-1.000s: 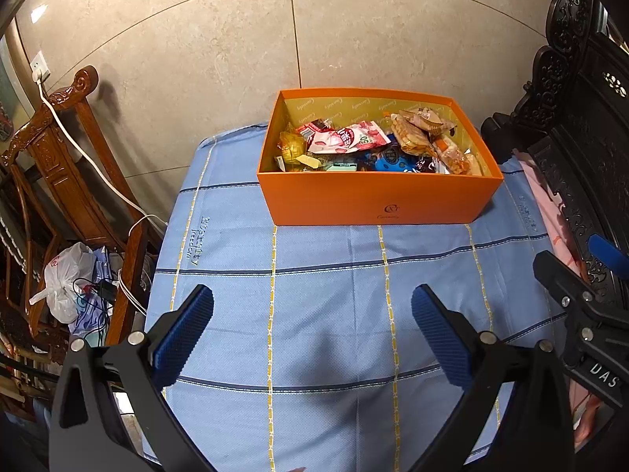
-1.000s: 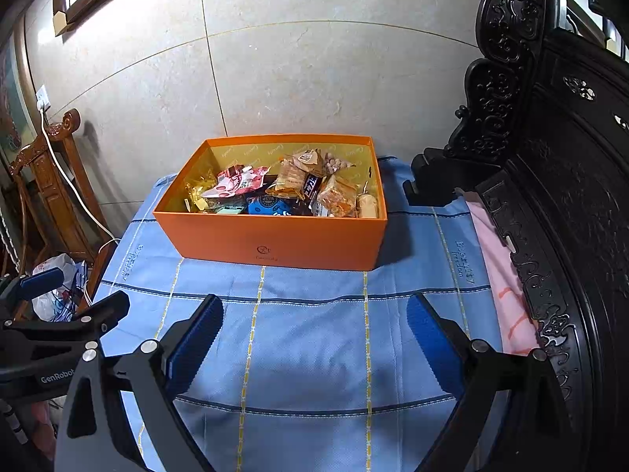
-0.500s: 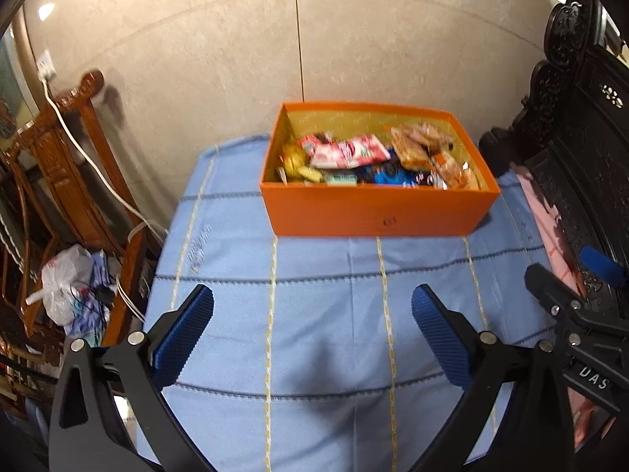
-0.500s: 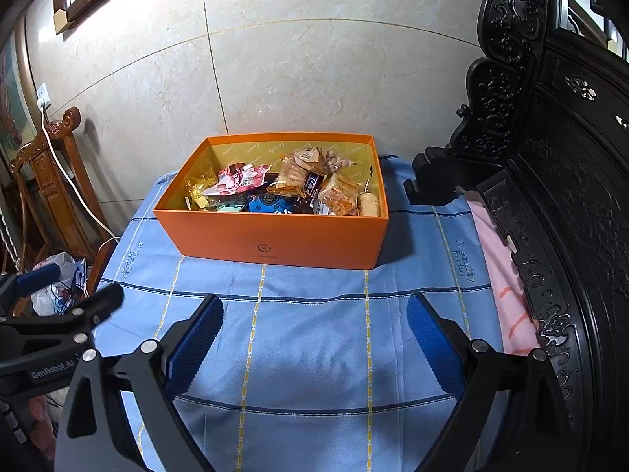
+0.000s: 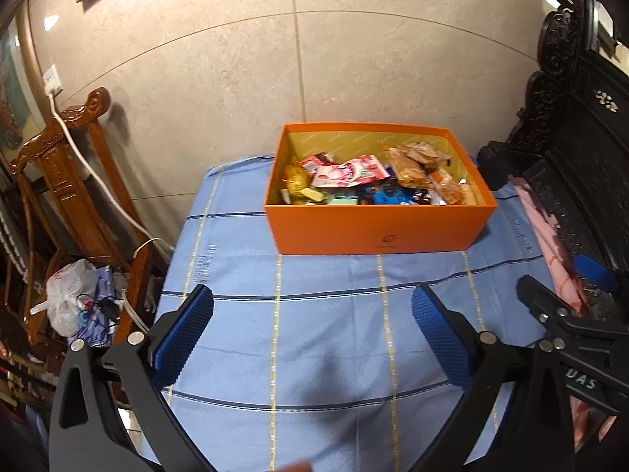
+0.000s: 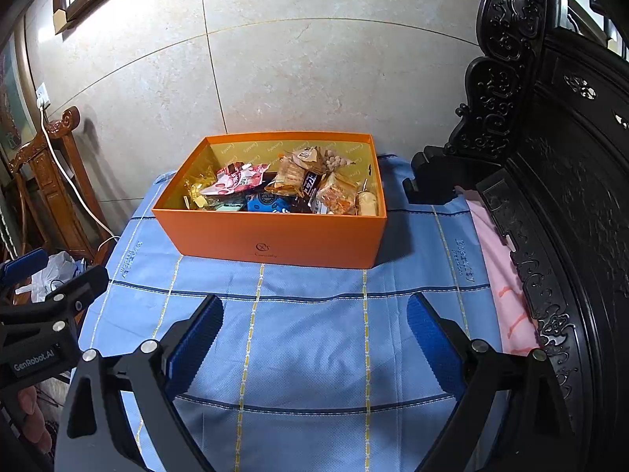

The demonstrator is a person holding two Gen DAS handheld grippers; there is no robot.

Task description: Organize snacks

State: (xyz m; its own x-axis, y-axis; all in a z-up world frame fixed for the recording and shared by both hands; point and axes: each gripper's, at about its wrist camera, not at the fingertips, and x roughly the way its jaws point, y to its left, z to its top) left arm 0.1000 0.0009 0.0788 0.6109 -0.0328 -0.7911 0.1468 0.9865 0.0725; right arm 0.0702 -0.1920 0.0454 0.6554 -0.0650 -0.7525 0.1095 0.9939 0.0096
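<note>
Orange box (image 5: 379, 228) of snacks (image 5: 354, 173) sits lower in my left view than a second ago, with more wall above it; my left tool (image 5: 310, 338) has tilted upward, while my right view is almost unchanged. The box rests at the far end of the worktop (image 6: 314, 354), on the blue checked cloth (image 5: 314, 314), well apart from both tools. My left tool hovers above the cloth, released, jaws spread wide and empty. My right tool (image 6: 314, 338) hovers beside it, likewise released and empty. Each tool shows at the edge of the other's view. A carved dark bench (image 6: 570, 196) stands right of the worktop, a wooden chair (image 5: 70, 165) left.
</note>
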